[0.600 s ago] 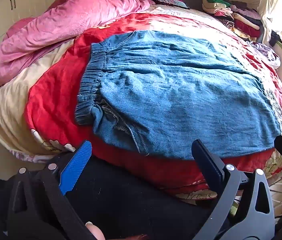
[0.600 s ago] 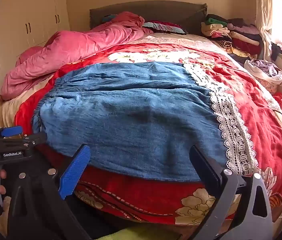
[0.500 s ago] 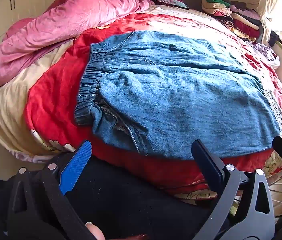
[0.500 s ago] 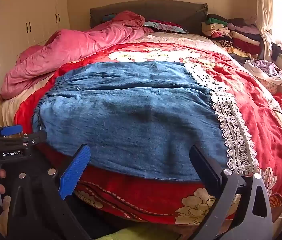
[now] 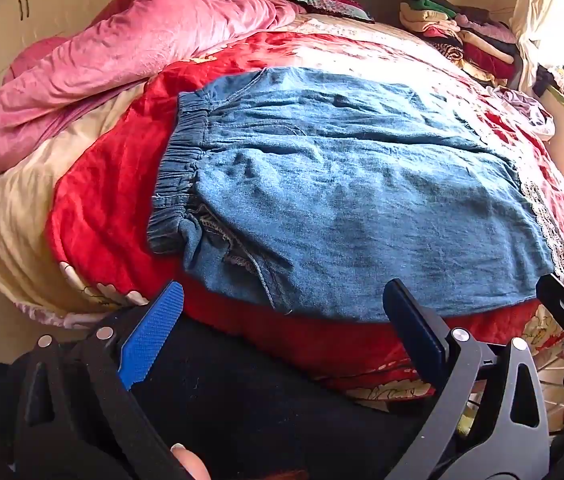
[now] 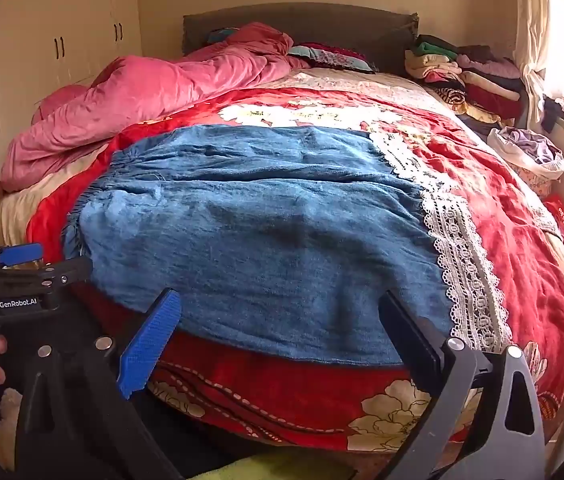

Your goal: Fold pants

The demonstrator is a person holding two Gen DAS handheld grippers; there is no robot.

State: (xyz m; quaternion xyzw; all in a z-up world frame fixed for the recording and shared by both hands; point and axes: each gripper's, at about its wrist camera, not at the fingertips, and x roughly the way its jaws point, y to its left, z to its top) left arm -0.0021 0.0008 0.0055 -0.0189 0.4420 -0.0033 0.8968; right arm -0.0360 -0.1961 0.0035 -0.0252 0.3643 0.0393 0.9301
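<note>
Pants (image 5: 346, 196) of blue denim spread flat on red bedspread (image 5: 98, 208), elastic waistband toward pink duvet (image 5: 130, 52), left gripper (image 5: 282, 308) and right gripper (image 6: 280, 312) both fingers spread wide, holding nothing, near bed edge

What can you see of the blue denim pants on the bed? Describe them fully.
The blue denim pants lie spread flat and creased on the red floral bedspread, nothing holding them. A gathered elastic waistband sits at the left, white lace hem trim at the right. Near the waistband an edge is turned over, showing inner seams.

Blue denim pants (image 5: 346, 200) flat on bed
</note>
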